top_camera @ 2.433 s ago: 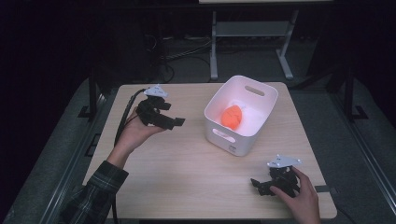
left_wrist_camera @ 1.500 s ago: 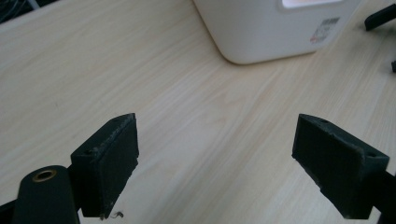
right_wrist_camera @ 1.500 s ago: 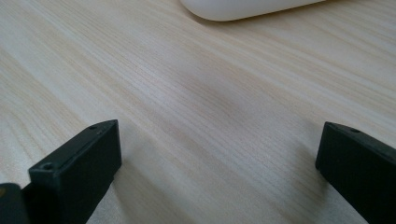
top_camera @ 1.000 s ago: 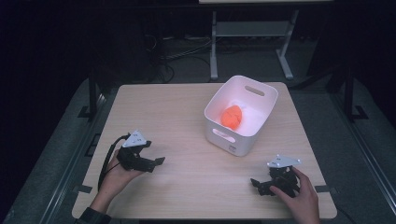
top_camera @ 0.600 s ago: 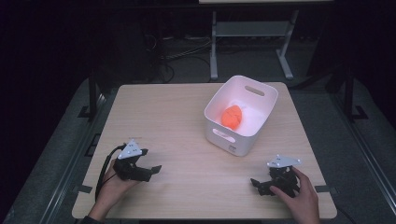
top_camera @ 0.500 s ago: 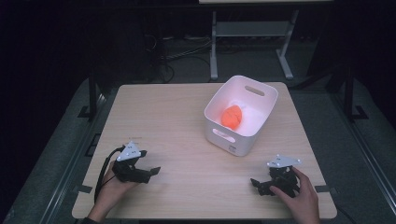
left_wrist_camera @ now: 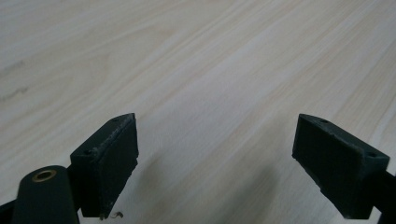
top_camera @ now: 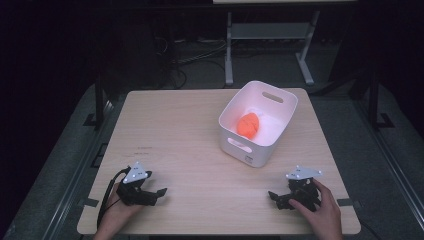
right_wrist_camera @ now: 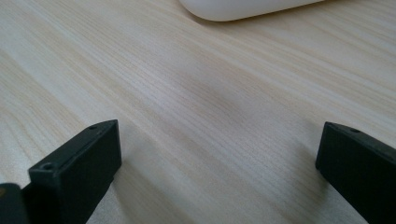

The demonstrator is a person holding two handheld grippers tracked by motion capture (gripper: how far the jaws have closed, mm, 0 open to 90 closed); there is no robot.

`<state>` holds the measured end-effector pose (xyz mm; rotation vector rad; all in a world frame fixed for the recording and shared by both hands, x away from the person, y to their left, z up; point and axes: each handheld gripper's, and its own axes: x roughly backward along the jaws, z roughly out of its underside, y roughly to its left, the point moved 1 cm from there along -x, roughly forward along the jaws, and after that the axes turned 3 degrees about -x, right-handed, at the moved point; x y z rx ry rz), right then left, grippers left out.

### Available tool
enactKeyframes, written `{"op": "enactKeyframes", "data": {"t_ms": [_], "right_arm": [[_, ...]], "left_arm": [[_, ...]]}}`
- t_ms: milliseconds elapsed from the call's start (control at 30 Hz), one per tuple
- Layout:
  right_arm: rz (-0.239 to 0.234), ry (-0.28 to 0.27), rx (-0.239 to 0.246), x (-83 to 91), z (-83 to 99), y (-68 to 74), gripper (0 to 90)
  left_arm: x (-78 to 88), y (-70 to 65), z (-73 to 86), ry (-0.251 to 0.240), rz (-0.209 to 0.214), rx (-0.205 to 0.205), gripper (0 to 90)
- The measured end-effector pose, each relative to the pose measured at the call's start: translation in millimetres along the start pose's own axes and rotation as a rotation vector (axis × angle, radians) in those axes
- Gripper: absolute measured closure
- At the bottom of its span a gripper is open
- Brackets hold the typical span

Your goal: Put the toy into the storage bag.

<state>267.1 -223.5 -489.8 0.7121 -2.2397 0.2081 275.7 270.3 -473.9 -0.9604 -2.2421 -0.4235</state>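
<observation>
— Where are your claws?
— My left claw (top_camera: 156,193) and right claw (top_camera: 274,196) rest wide open and empty on the pale wooden counter (top_camera: 185,135).
— Beyond?
— The orange rounded object (top_camera: 248,124) lies inside the white plastic bin (top_camera: 235,114).

Counter (top_camera: 190,130): pale wood-grain laminate, matt, smooth. Bin (top_camera: 280,131): white plastic, smooth, slight sheen. Orange object (top_camera: 248,124) inside it: smooth, matt-looking. Left gripper (left_wrist_camera: 217,163) and right gripper (right_wrist_camera: 219,172): black matt plastic, slightly rough edges.
</observation>
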Motion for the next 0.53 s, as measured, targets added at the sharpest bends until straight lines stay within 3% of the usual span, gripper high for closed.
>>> {"op": "enactKeyframes", "data": {"t_ms": [133,533], "right_arm": [[0.0,0.0,0.0,0.0,0.0,0.0,0.0],[0.001,0.0,0.0,0.0,0.1,0.1,0.0]], "left_arm": [[-2.4,0.2,8.0,0.024,-0.01,-0.004,13.3],[-1.5,-0.4,9.2,0.024,-0.014,0.003,12.8]]}}
